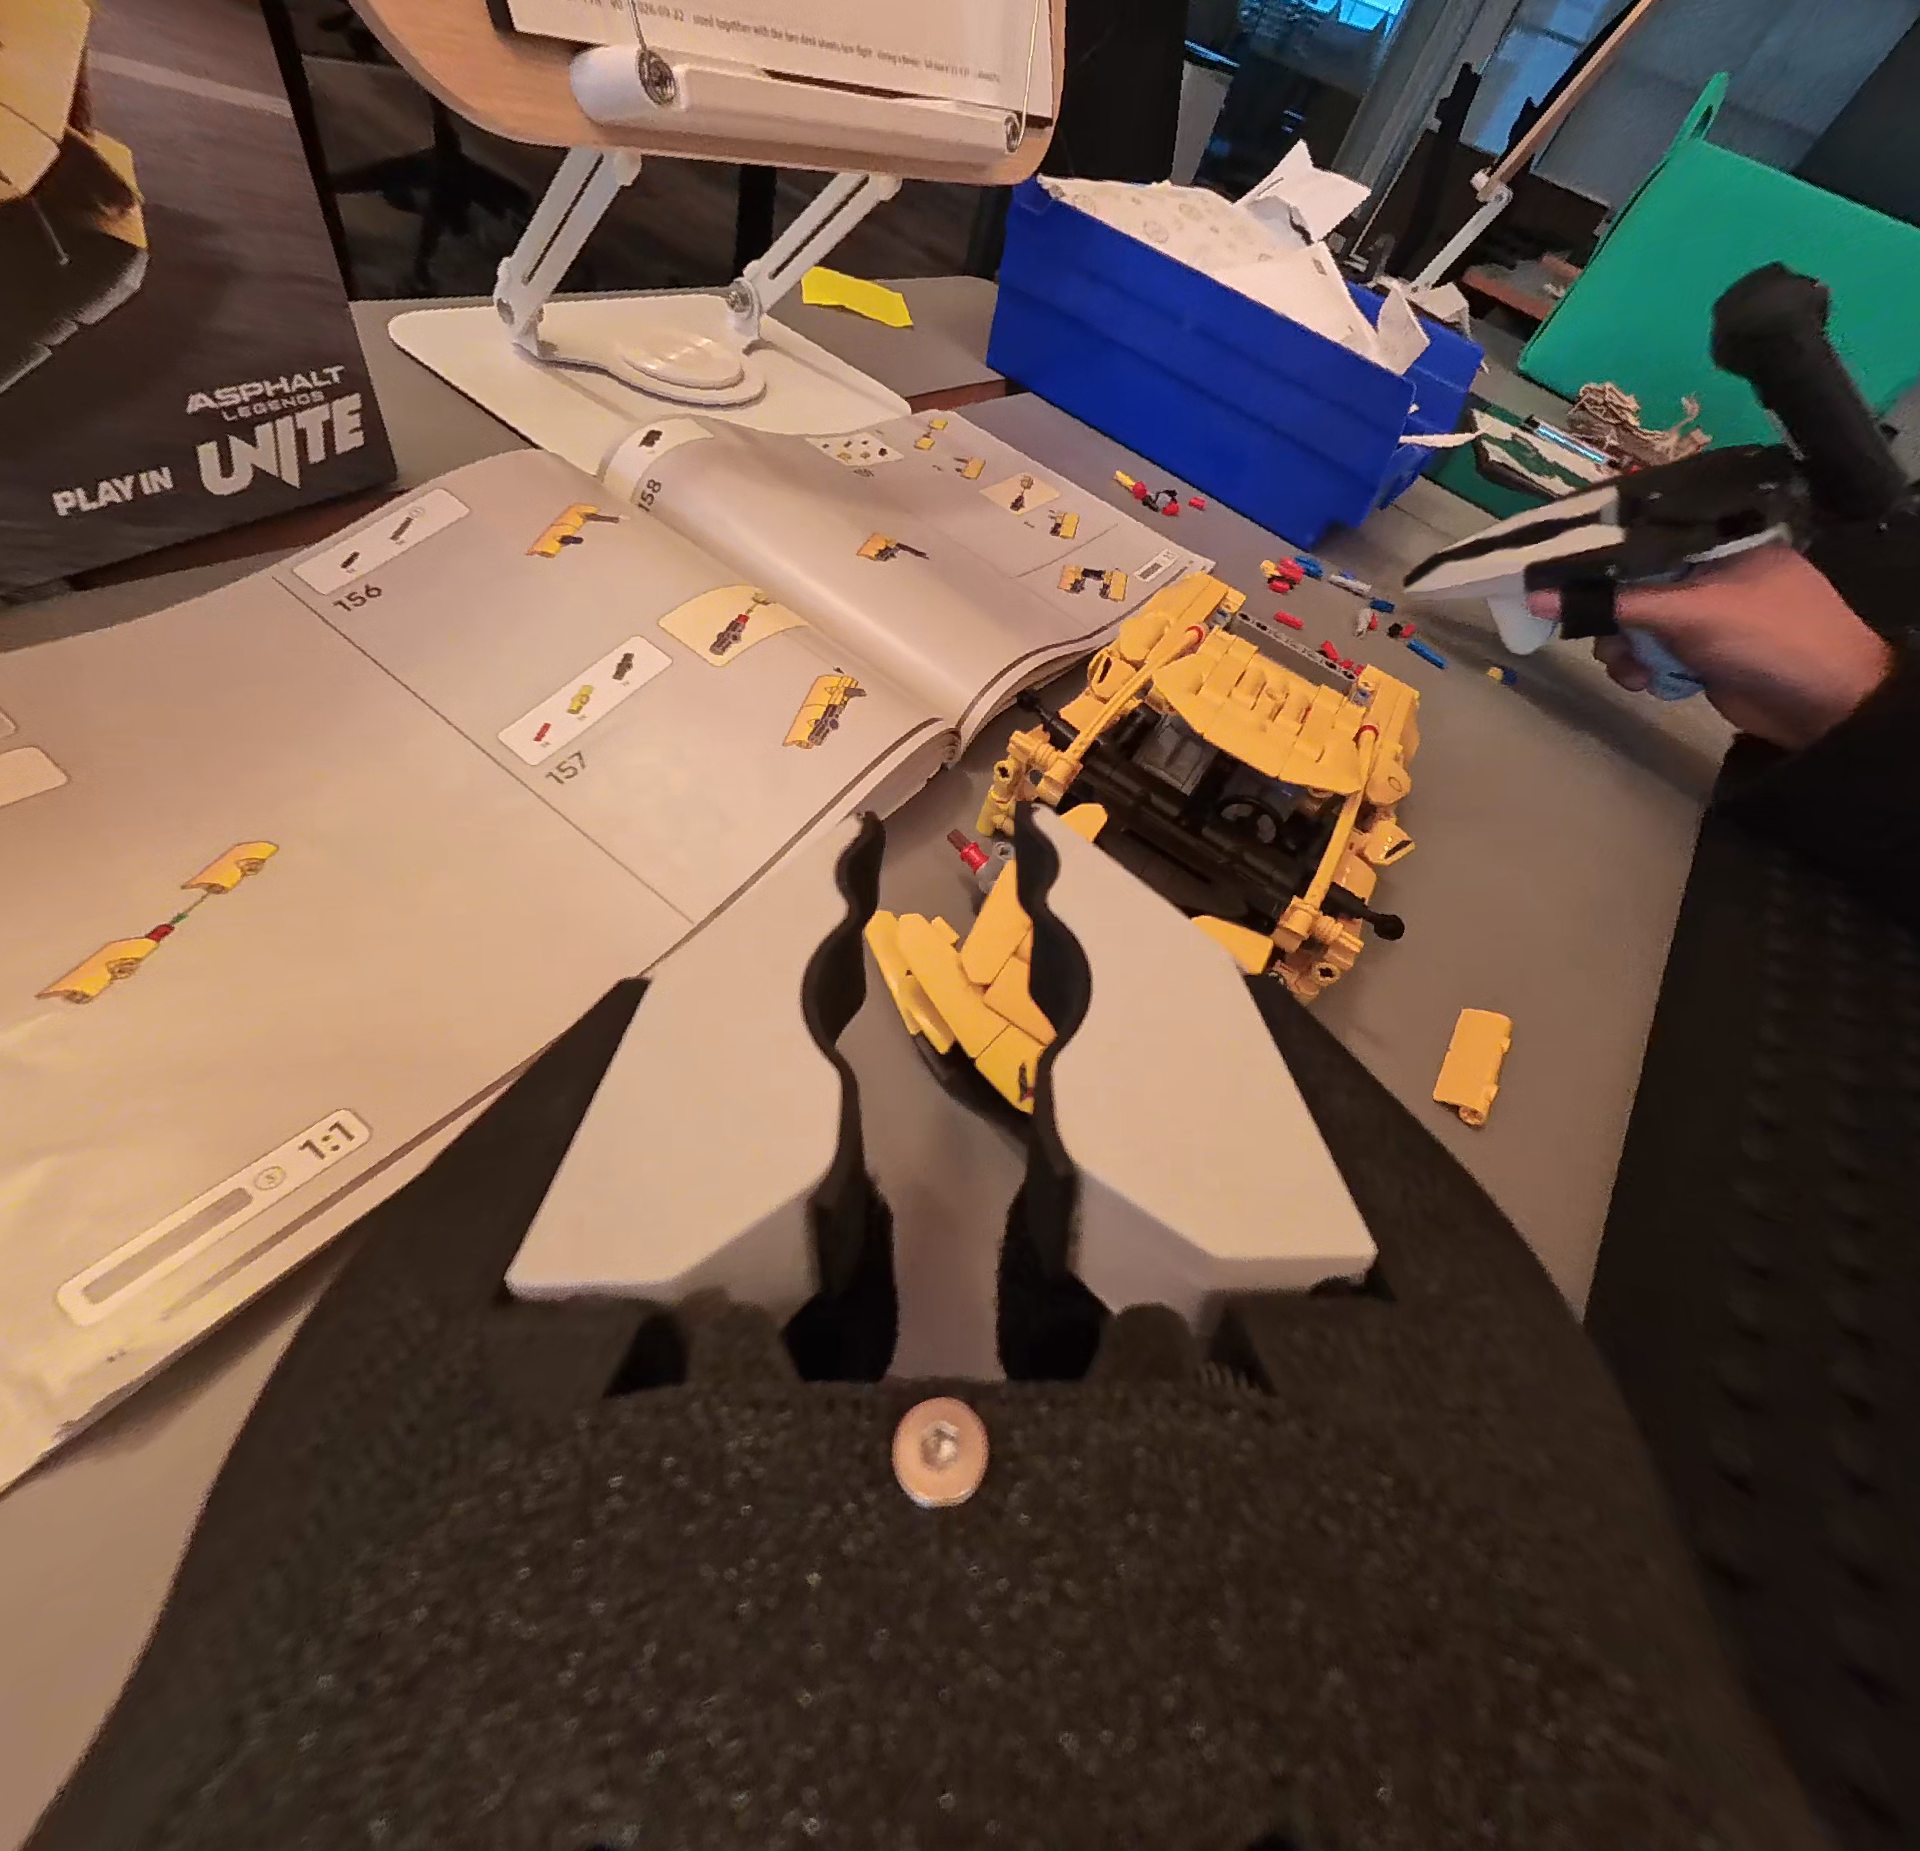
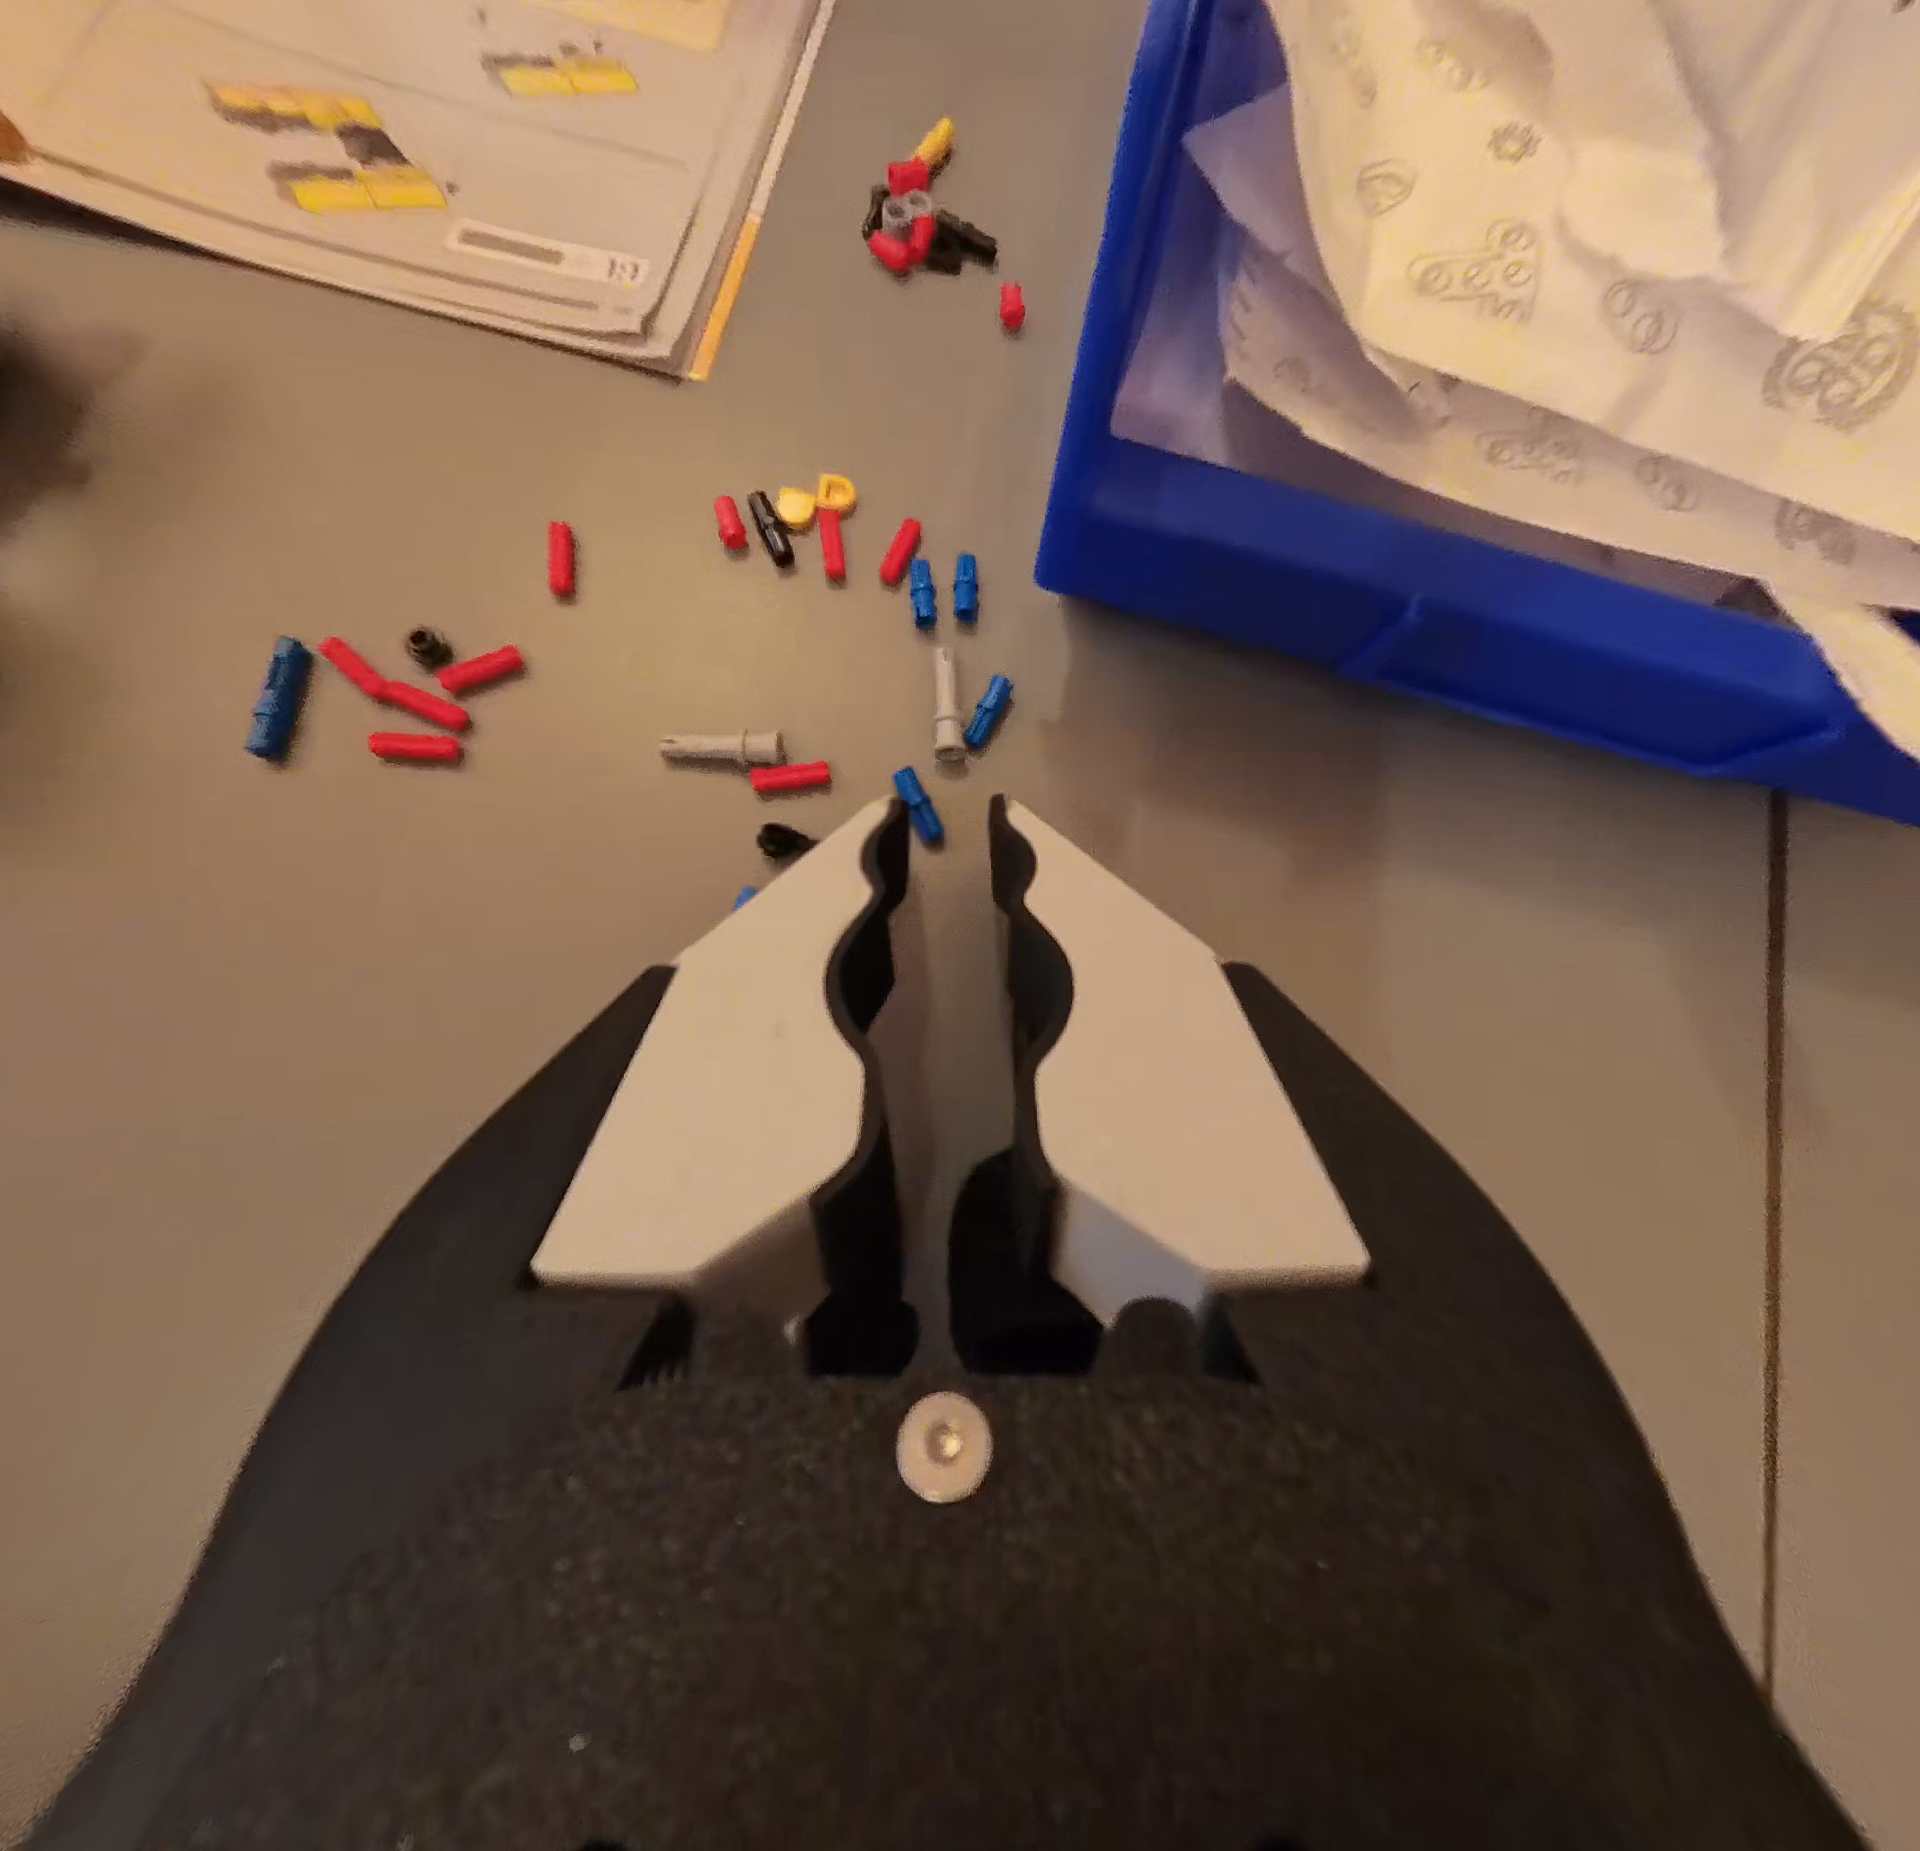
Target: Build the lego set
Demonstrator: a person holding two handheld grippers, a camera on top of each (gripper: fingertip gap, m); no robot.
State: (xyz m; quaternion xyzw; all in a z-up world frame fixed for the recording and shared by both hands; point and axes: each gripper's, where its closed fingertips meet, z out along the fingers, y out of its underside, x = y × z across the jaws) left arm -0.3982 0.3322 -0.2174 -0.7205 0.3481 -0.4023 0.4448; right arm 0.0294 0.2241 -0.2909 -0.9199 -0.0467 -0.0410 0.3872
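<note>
A partly built yellow lego car point(image 1: 1226, 762) stands on the grey table beside the open instruction booklet point(image 1: 520, 710). My left gripper point(image 1: 948, 825) is closed on a yellow panel sub-assembly point(image 1: 966, 980) with a red pin at its top, held just above the table in front of the car. My right gripper point(image 2: 945, 804) hovers low over scattered red, blue, grey and black pins point(image 2: 416, 700). Its jaws stand a little apart, and a blue pin point(image 2: 920, 806) lies loose between the tips. The right gripper also shows in the left wrist view point(image 1: 1423, 580), held by a hand.
A blue bin point(image 2: 1351, 575) of crumpled paper stands right of the pins and behind the car point(image 1: 1195, 367). A loose yellow panel point(image 1: 1473, 1063) lies right of the car. The set's box point(image 1: 156, 347) and a white book stand point(image 1: 644, 347) stand at the back. The booklet corner point(image 2: 416, 87) shows far left.
</note>
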